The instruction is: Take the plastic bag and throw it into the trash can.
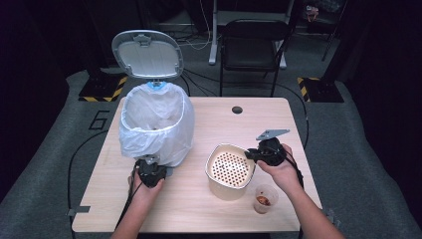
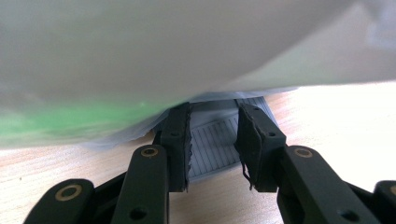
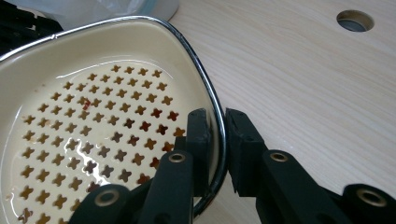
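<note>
Right gripper (image 3: 218,140): jaws clamped on strainer bowl (image 1: 230,171) rim. Left gripper (image 2: 214,140): jaws parted astride bin (image 1: 156,124) pedal (image 2: 212,142).

You get even overhead light on the table (image 1: 199,209), while the room beyond its far edge falls into near black. Shadows under things are short and soft. In the left gripper view the bin liner (image 2: 163,56) is blown out and blurred. In the right gripper view glare streaks the wet strainer basket (image 3: 93,140), and focus softens toward the far corner.
</note>
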`<state>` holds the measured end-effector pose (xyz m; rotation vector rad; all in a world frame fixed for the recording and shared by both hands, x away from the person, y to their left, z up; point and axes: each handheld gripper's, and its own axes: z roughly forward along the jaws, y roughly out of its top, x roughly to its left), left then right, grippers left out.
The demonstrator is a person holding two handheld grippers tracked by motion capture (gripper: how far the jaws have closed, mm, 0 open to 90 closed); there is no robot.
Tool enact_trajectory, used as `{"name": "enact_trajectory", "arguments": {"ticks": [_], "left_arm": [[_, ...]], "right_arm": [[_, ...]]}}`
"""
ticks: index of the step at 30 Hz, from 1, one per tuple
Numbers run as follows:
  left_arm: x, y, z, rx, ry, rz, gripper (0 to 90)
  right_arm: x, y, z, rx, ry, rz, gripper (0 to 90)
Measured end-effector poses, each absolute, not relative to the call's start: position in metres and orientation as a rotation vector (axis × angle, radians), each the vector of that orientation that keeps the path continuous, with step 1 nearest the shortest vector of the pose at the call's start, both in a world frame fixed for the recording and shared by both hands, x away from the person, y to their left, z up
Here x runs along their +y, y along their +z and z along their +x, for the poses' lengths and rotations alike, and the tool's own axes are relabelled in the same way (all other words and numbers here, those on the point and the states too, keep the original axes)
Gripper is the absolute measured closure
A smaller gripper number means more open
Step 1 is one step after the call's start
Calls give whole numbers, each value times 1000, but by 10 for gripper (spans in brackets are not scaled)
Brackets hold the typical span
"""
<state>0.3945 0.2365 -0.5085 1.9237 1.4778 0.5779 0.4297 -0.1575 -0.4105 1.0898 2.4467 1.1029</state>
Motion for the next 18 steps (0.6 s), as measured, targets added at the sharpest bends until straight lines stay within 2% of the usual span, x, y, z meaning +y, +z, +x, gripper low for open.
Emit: {"name": "enact_trajectory", "arguments": {"ticks": [18], "left_arm": [[237, -508, 394, 1476, 574, 1937, 650]], "right_arm": [[-154, -412, 438, 2573, 1189, 963, 817]]}}
